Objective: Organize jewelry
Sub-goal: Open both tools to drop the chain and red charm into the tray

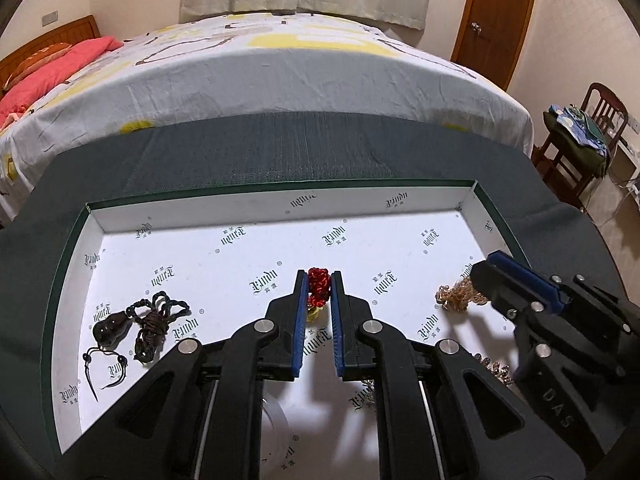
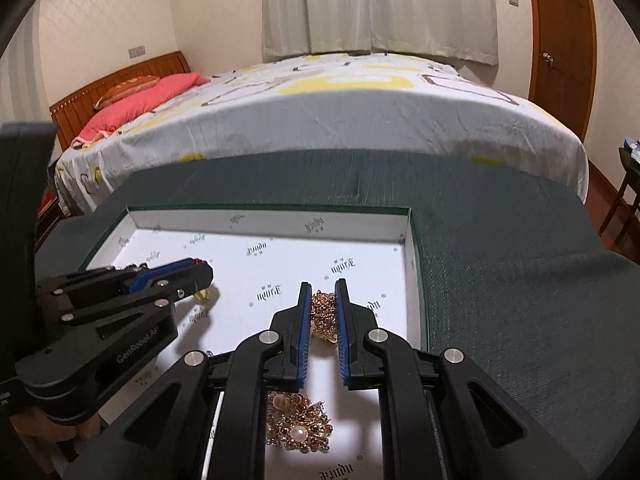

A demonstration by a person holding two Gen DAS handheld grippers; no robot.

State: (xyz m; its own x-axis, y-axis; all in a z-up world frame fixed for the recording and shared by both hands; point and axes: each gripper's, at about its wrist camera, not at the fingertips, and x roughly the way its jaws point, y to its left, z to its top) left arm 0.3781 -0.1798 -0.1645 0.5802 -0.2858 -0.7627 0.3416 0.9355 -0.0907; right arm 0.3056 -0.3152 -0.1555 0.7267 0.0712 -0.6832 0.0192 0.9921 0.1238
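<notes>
Here, in the white box [image 1: 276, 212] on the dark cloth [image 1: 280, 148]: left gripper [image 1: 319, 280] pinched on a red beaded piece [image 1: 318, 285]; right gripper [image 2: 323, 290] clamped on a gold chain bundle [image 2: 323, 316]. Dark corded pendant [image 1: 136, 324] lying at box's left side; pearl-and-gold cluster [image 2: 298, 426] beneath right gripper.

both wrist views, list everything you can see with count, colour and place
box: one, white inside, green rim, on grey cloth
red bead piece: one, red, mid box, between left fingers
gold chain: one, gold, right side of box, between right fingers
pearl brooch cluster: one, gold with pearls, near edge
dark cord necklace: one, black-brown, left of box
bed: one, white and yellow, behind
door: one, brown, far right
chair: one, brown, right
left gripper: black, blue pads
right gripper: same
</notes>
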